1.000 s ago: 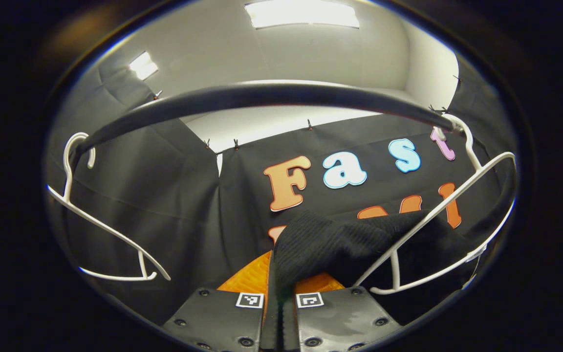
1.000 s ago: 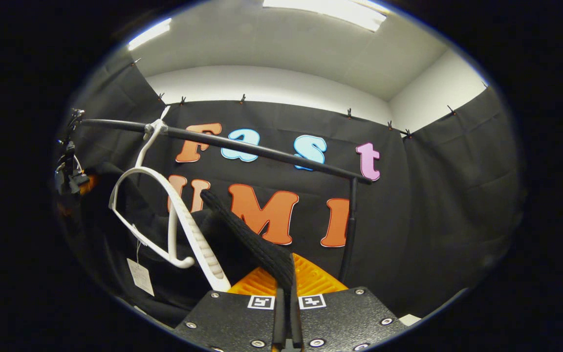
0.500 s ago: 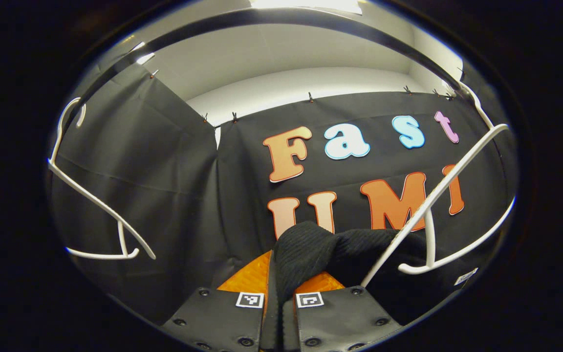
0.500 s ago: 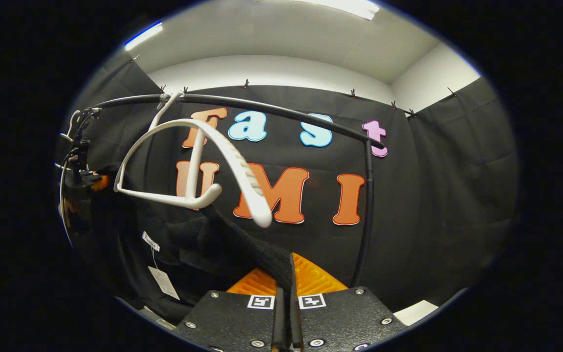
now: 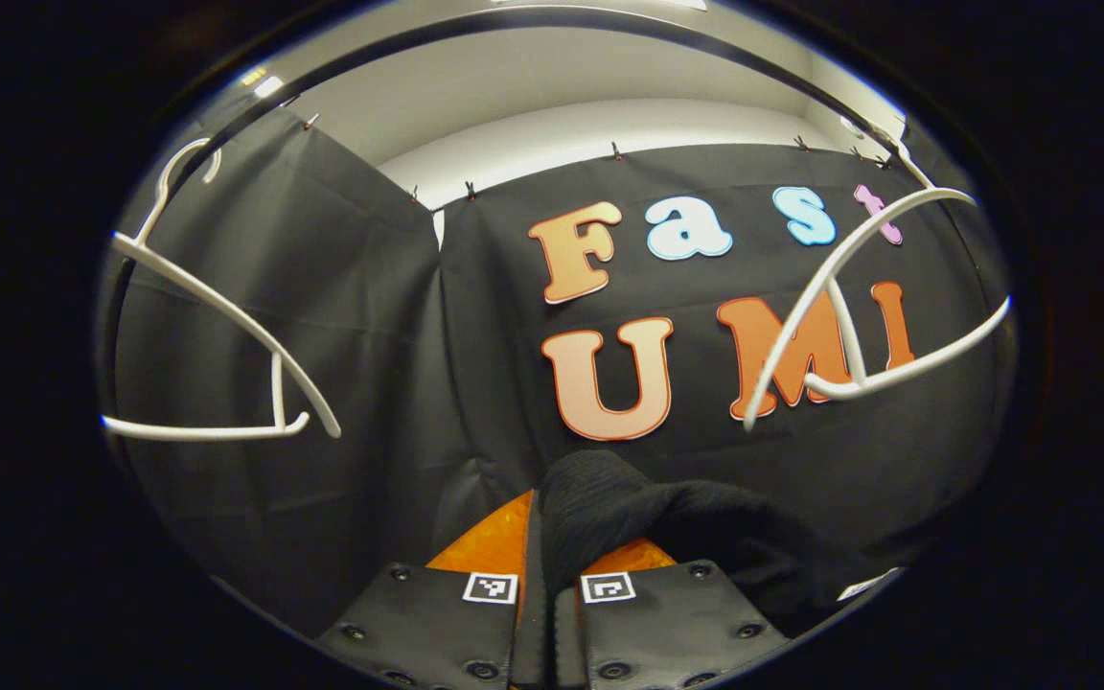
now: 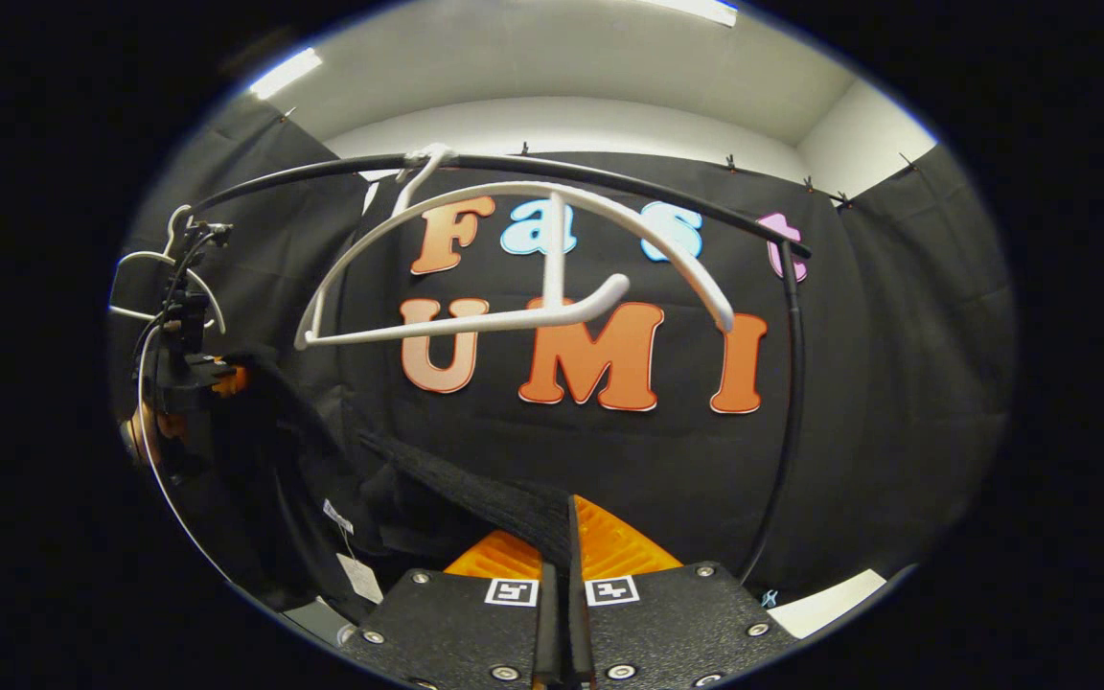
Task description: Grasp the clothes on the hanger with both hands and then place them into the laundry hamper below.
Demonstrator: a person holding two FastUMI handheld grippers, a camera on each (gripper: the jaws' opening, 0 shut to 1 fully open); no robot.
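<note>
Black cloth walling the booth on all sides, pale ceiling above, a dark rail (image 6: 609, 177) crossing near the top.

Left hand-held gripper (image 5: 545, 575): fingers closed together, pinching a fold of the black knit garment (image 5: 629, 508). Fabric bunching up out of the closed fingers and trailing off to the right in the left gripper view.

Right hand-held gripper (image 6: 562, 585): fingers likewise pressed together on an edge of the same garment (image 6: 475, 494). Cloth stretching away leftward in the right gripper view toward the other gripper (image 6: 178, 364), seen farther off holding the opposite end.

White hanger (image 6: 514, 259): hanging bare from the rail, clear above the garment, not touching it. Second white hanger (image 5: 217, 355) also hanging empty farther along the rail in the left gripper view. A paper tag (image 6: 360, 578) dangling from the garment near the lower edge of the right gripper view.

Progress, judging from this arrangement: grasping with both hands done; garment off the hanger and hanging between the two grippers, below rail height. Remaining: lowering the garment into the hamper and releasing both grips. Hamper position not determinable from these views, so alignment over it cannot be confirmed.
</note>
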